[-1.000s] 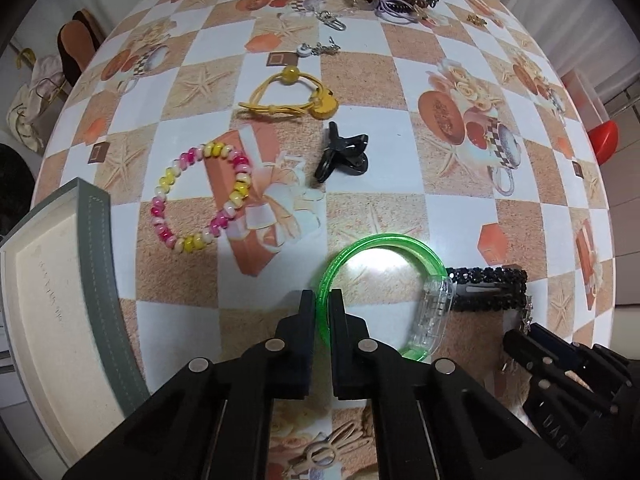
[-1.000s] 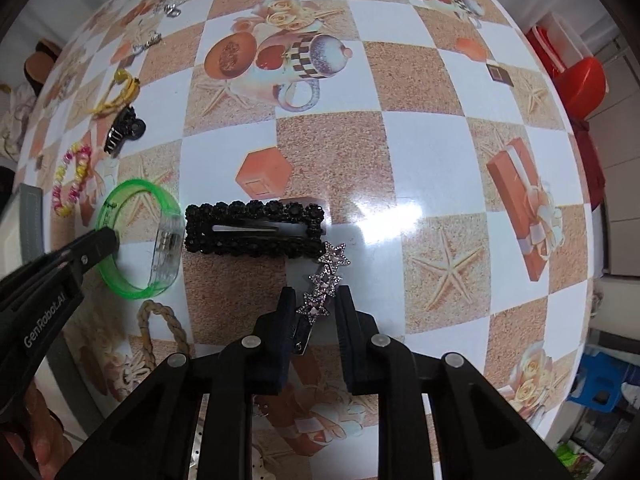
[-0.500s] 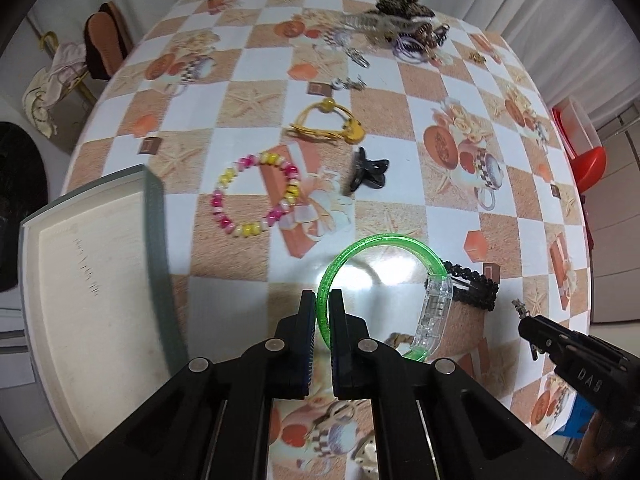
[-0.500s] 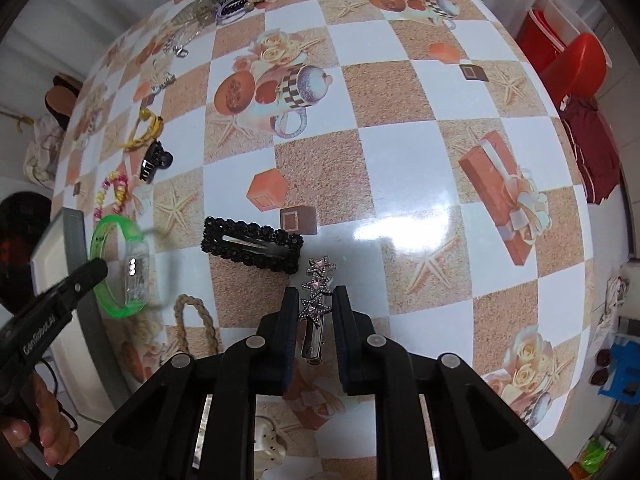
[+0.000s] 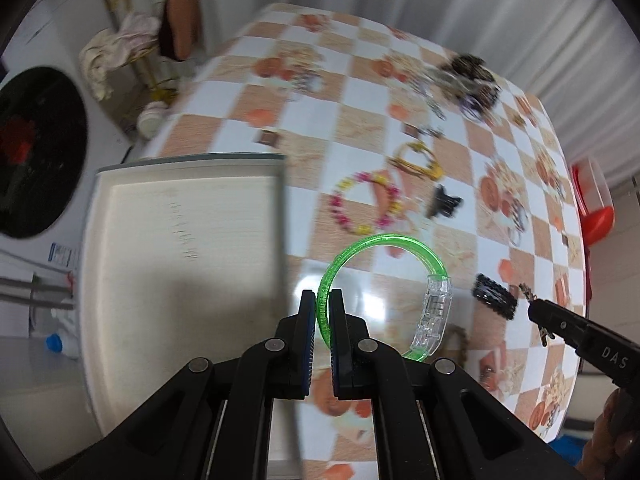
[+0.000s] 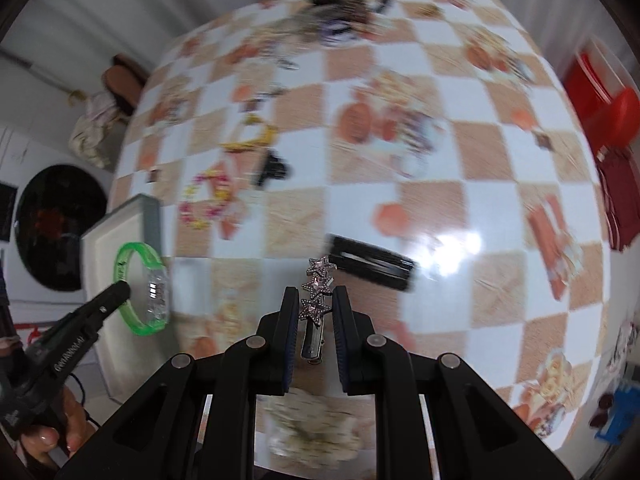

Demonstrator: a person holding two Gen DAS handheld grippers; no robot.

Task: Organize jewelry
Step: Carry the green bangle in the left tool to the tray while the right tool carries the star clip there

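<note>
A pale pleated curtain hangs behind a table point(image 5: 360, 128) dressed in a checkered cloth of orange and white squares, printed with teacups and starfish. At nine o'clock in the left wrist view sits the open cream-lined jewelry box point(image 5: 180, 248), its grey rim just beside the left gripper point(image 5: 319, 300), whose jaws are pinched tight on the edge of a green bangle point(image 5: 384, 240) held clear of the cloth. Further along lie a beaded bracelet point(image 5: 366, 204), a yellow hair tie point(image 5: 416, 160) and a small black claw clip point(image 5: 444, 202), with a black studded barrette point(image 6: 370, 262) at about three o'clock. Rightmost, the right gripper point(image 6: 316, 300) is closed on a star hair clip point(image 6: 316, 292), also lifted. The bangle is gripped only by its thin rim, so I would guess a quick swing could twist it loose, or its clear clasp could catch the box wall. The box's floor looks bare, leaving plenty of room; the loose pieces near twelve o'clock are well apart.
</note>
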